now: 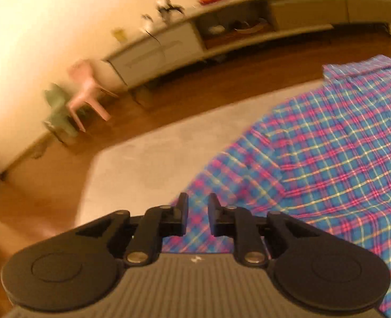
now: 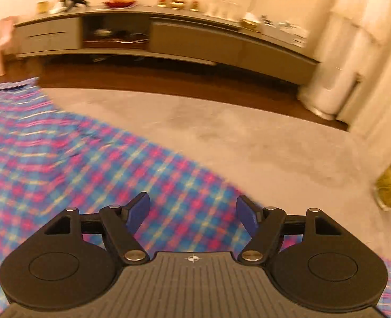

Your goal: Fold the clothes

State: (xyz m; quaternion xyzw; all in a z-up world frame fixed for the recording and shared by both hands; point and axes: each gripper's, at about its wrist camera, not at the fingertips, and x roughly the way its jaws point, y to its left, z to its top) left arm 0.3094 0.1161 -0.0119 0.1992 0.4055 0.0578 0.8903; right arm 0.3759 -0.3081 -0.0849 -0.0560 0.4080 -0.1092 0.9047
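A plaid garment is spread flat on a grey carpet, its long axis running from near to far toward the low cabinet. The left gripper is held narrowly parted above the near edge, gripping nothing. The right gripper is spread wide over the cloth, likewise empty.
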